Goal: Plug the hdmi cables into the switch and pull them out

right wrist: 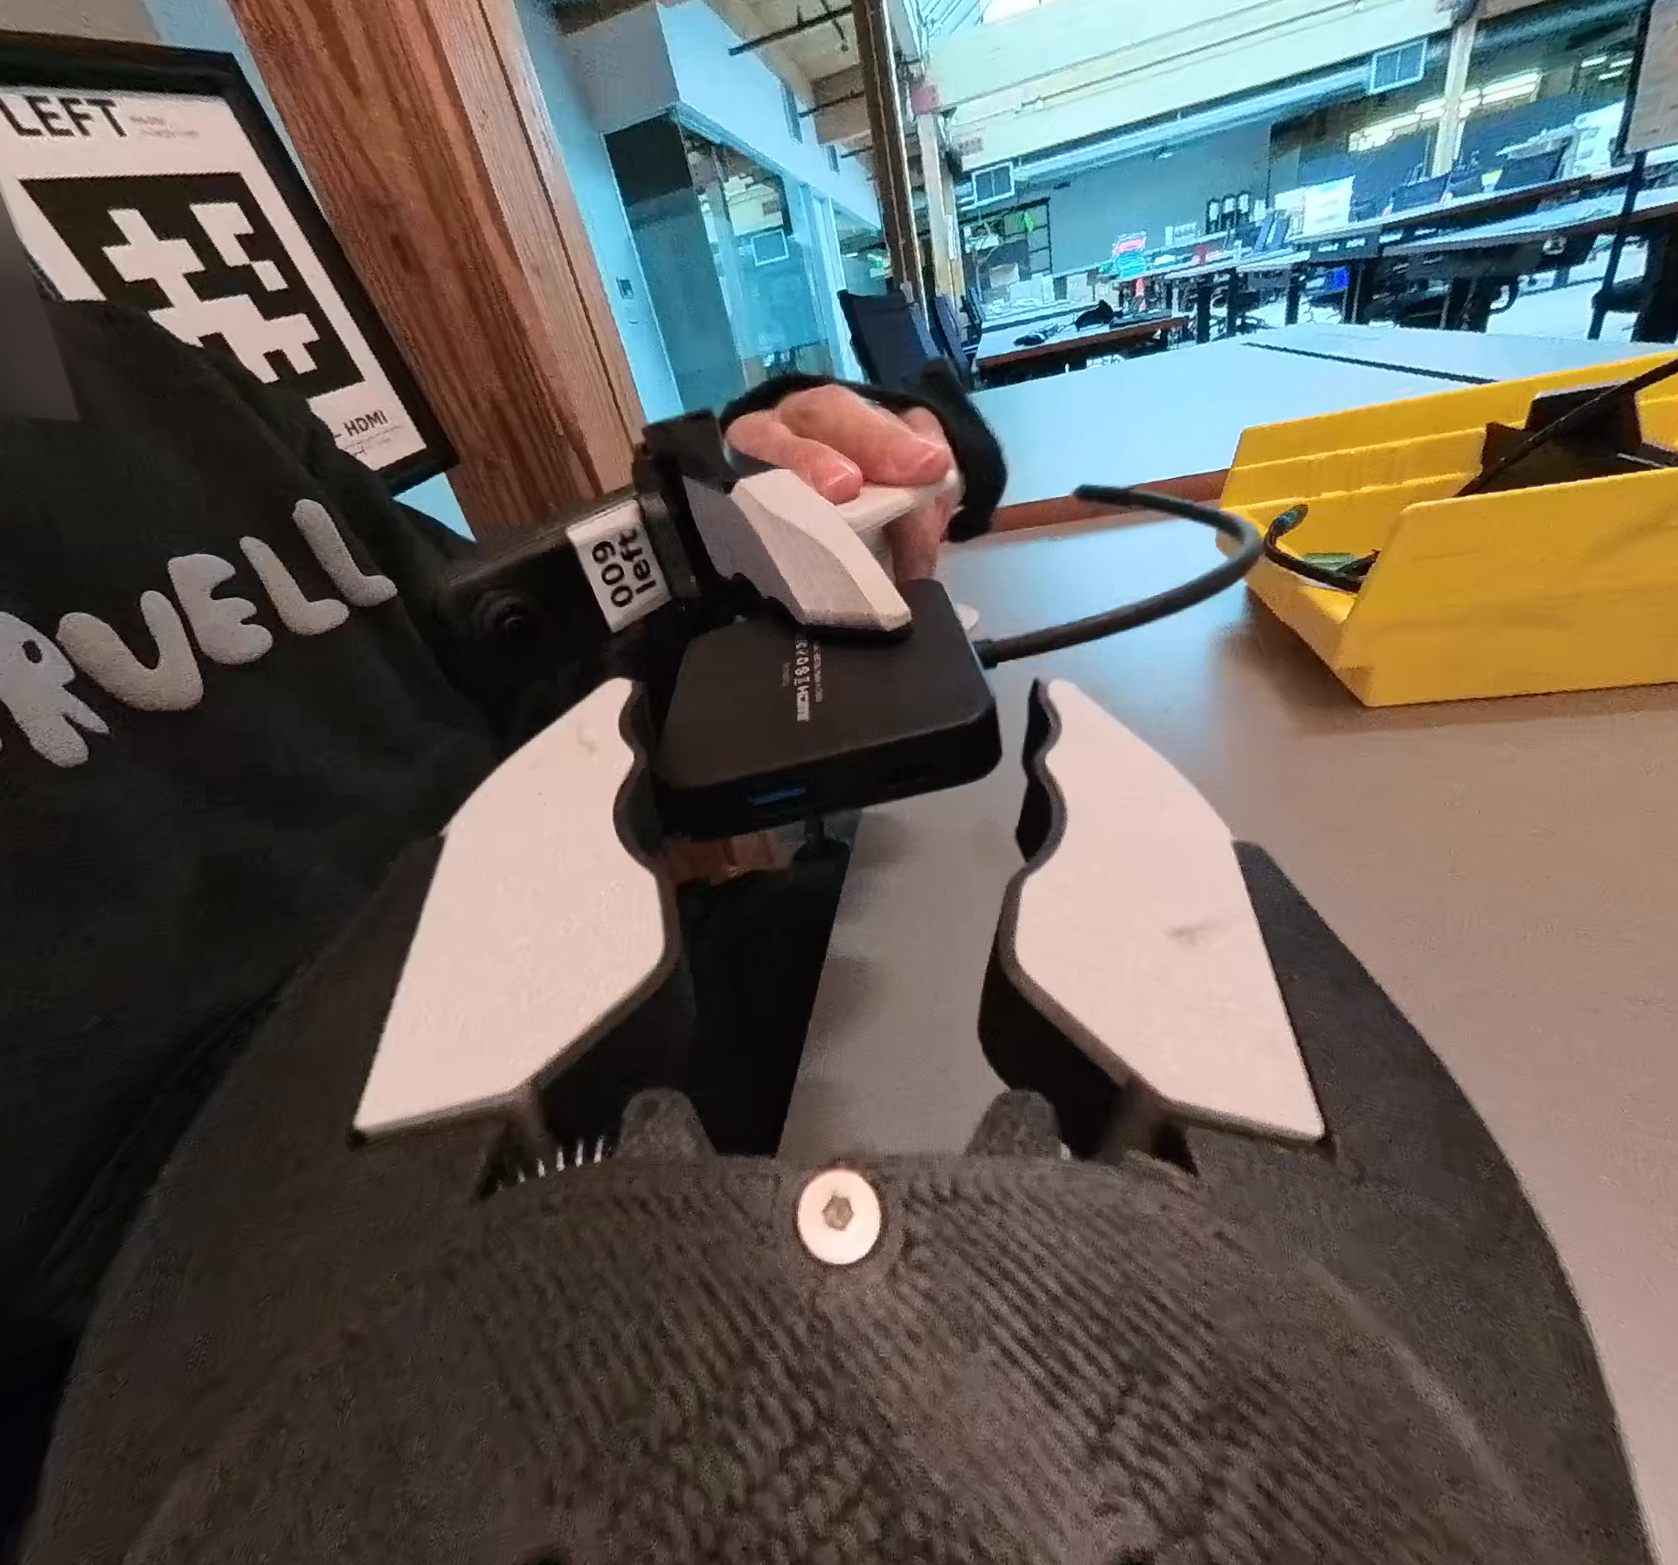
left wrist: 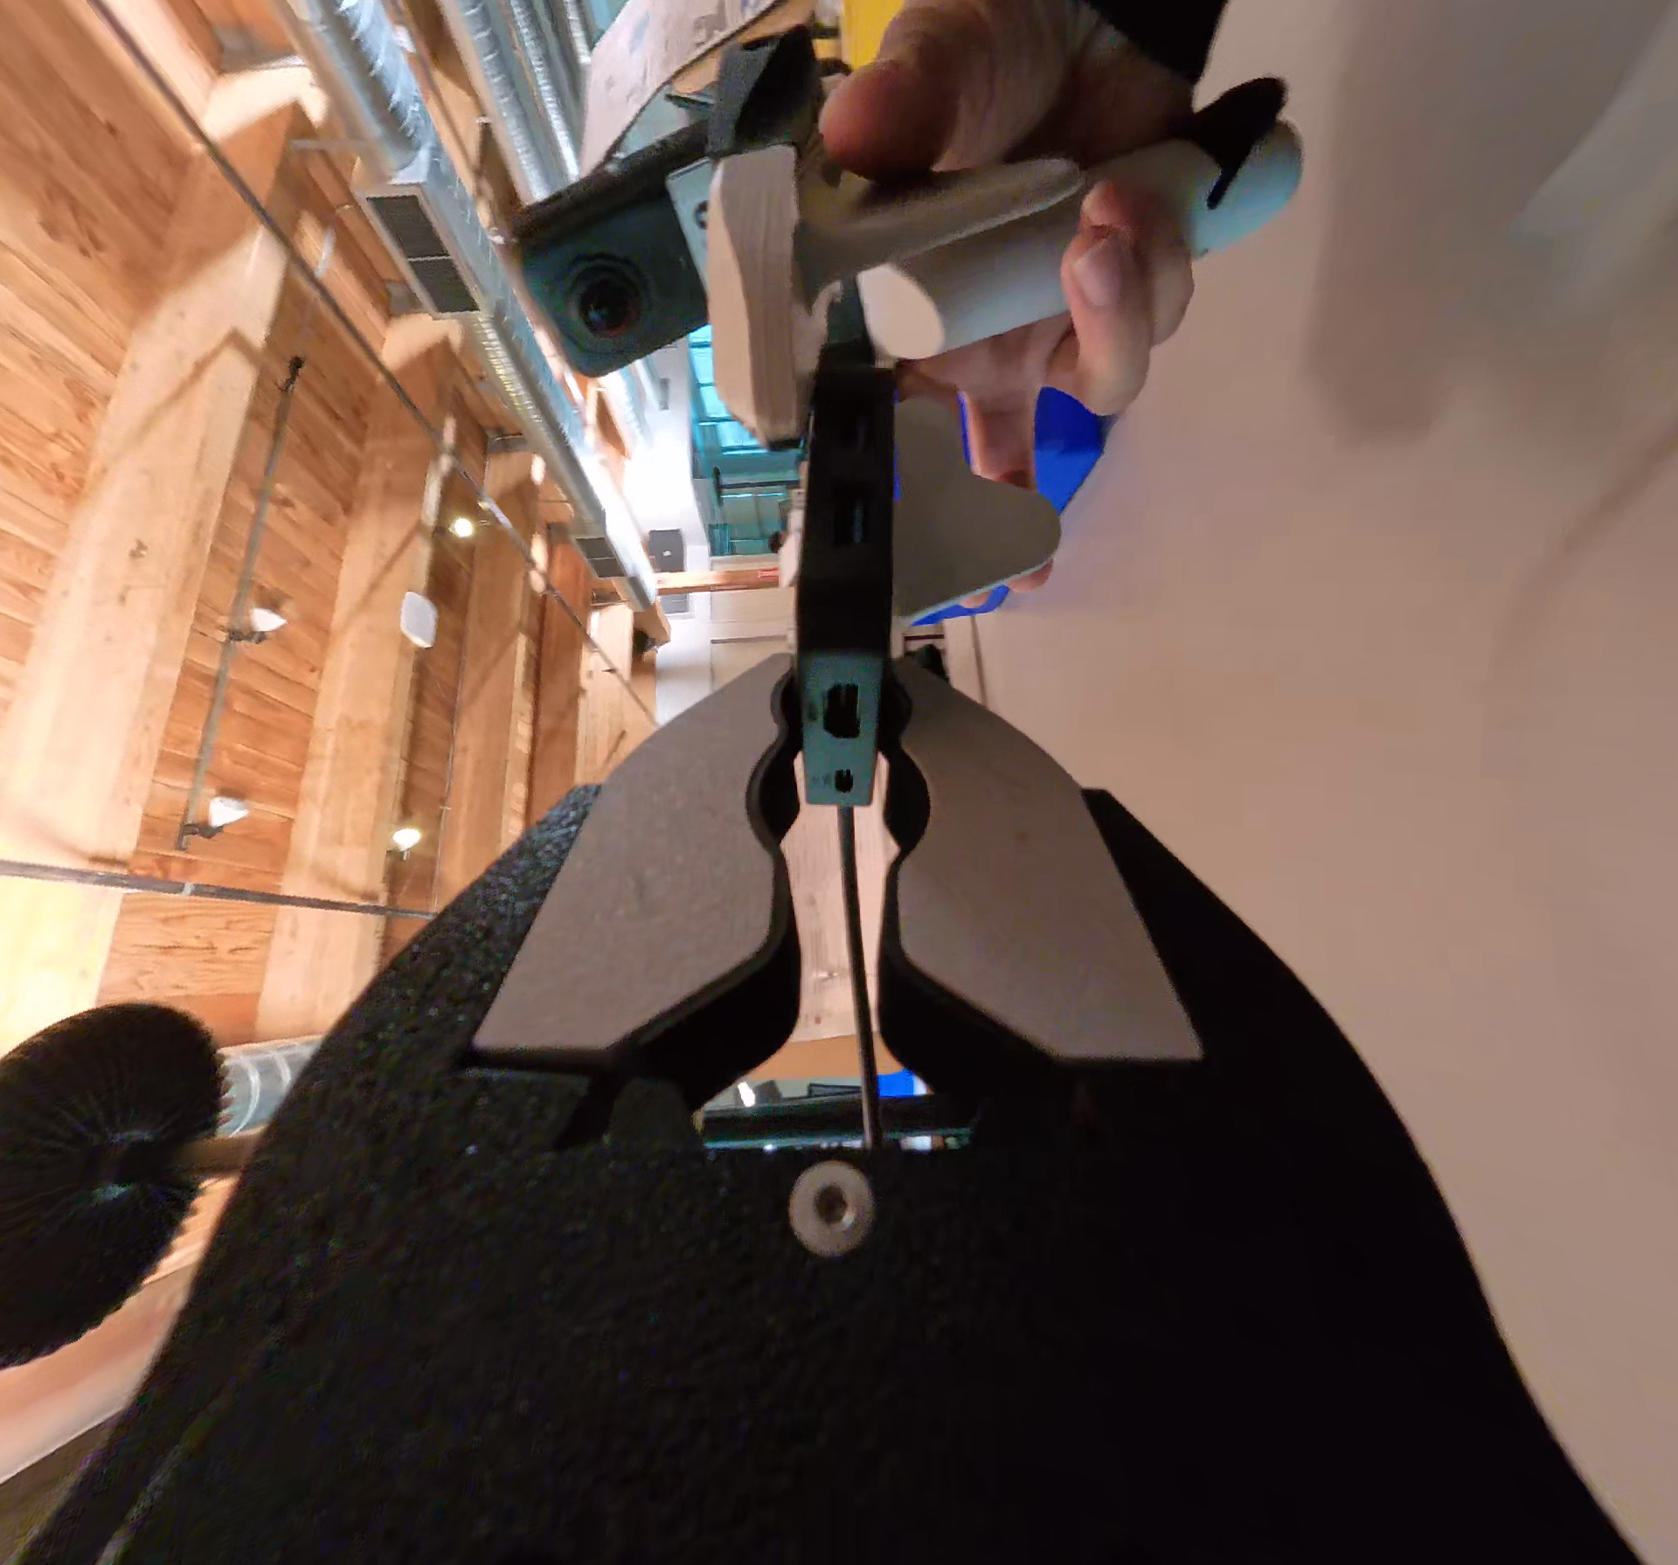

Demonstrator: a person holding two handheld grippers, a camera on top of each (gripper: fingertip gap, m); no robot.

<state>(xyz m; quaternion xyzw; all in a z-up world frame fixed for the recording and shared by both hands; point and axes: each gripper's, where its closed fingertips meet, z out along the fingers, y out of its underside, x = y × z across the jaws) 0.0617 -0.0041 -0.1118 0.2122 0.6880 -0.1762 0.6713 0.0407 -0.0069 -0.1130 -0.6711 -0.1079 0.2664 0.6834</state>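
Note:
The black switch (left wrist: 844, 523) is a flat box with ports on its edges. My left gripper (left wrist: 840, 722) is shut on one end of it and holds it edge-on above the table. In the right wrist view the switch (right wrist: 772, 686) lies flat, with the left gripper (right wrist: 844, 614) clamped on its far end, one white finger (right wrist: 799, 568) on top. My right gripper (right wrist: 835, 700) is open, its fingers on either side of the switch's near end. It also shows in the left wrist view (left wrist: 853, 432), held by a hand. A black cable (right wrist: 1171, 586) leaves the switch's far side.
A yellow bin (right wrist: 1453, 577) with black parts in it stands on the grey table (right wrist: 1362, 886) at the right, where the cable ends. A wooden post (right wrist: 409, 205), a framed marker sign (right wrist: 182, 250) and a person's dark sweatshirt (right wrist: 182, 704) are at the left.

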